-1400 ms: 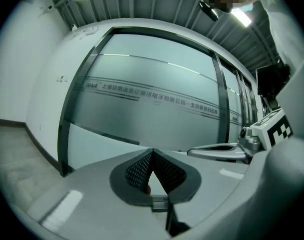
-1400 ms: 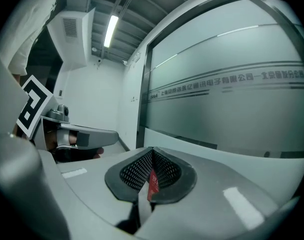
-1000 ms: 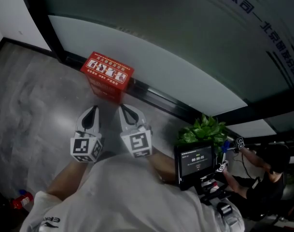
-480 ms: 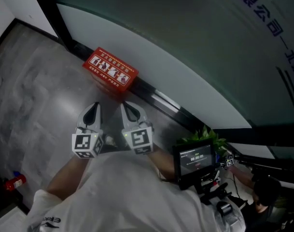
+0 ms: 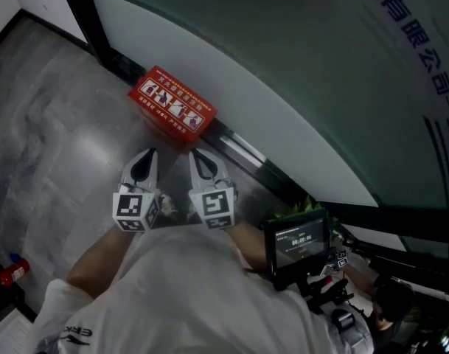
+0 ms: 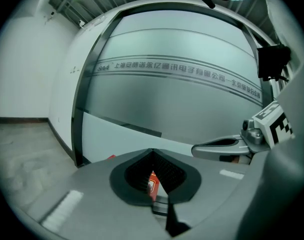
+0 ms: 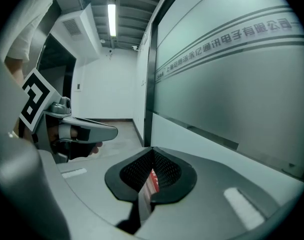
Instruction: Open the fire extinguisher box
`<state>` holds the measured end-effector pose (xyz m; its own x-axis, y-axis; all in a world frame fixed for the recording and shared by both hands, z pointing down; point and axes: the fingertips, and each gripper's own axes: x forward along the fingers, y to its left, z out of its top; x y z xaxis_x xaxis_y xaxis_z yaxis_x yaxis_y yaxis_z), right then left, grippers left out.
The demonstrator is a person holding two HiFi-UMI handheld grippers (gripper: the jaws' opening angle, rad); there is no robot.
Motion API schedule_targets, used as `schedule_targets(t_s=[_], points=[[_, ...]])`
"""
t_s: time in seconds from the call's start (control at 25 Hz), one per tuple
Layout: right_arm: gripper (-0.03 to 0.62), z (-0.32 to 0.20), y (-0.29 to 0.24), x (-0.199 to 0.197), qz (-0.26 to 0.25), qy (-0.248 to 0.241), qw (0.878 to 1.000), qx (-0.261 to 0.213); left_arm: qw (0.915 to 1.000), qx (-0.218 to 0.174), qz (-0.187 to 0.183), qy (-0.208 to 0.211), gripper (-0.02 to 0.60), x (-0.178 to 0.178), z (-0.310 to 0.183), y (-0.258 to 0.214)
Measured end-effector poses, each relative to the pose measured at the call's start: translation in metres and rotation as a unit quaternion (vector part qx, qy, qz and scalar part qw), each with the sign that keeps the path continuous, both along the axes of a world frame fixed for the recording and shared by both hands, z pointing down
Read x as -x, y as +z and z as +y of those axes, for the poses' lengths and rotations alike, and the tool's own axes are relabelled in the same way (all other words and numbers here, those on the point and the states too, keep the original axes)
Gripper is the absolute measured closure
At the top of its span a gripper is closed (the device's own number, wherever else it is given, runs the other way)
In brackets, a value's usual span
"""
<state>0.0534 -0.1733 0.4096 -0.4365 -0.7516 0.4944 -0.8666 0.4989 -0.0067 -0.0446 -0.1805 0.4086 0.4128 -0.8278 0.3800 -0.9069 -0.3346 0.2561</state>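
Grippers level and side by side, I hold both tilted down over the grey floor (image 5: 54, 146): left gripper (image 5: 147, 155) with jaws pressed together on nothing, right gripper (image 5: 195, 155) the same. Just ahead of their tips, untouched, the red fire extinguisher box (image 5: 172, 109) sits closed against the foot of the glass wall (image 5: 283, 87), white pictures on its top.

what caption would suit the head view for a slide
Left gripper and right gripper poised side by side before the closed red fire extinguisher box.
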Motion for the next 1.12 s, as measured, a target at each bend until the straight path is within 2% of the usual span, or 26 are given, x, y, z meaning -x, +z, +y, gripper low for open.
schedule_targets(t_s=[0.16,0.44,0.6,0.84,1.0,1.12], points=[[0.582,0.0,0.012,0.008,0.022,-0.021,1.0,-0.001,0.9998,0.012,-0.011,-0.012,0.578,0.008,0.001,0.019],[0.582,-0.021,0.057,0.007,0.041,-0.054,0.998,0.016,0.9961,0.068,-0.01,-0.055,0.578,0.014,-0.018,0.081],[0.582,-0.026,0.088,-0.002,0.048,-0.075,0.996,0.03,0.9921,0.092,-0.032,-0.079,0.578,0.014,-0.026,0.128],[0.582,-0.034,0.134,-0.011,0.079,-0.111,0.99,0.037,0.9856,0.119,-0.091,-0.078,0.578,0.012,-0.039,0.197],[0.581,-0.039,0.17,-0.009,0.119,-0.141,0.982,0.033,0.9806,0.137,-0.121,-0.07,0.578,0.011,-0.044,0.23],[0.58,-0.048,0.198,-0.003,0.167,-0.153,0.974,0.026,0.9787,0.142,-0.132,-0.067,0.578,0.01,-0.045,0.246]])
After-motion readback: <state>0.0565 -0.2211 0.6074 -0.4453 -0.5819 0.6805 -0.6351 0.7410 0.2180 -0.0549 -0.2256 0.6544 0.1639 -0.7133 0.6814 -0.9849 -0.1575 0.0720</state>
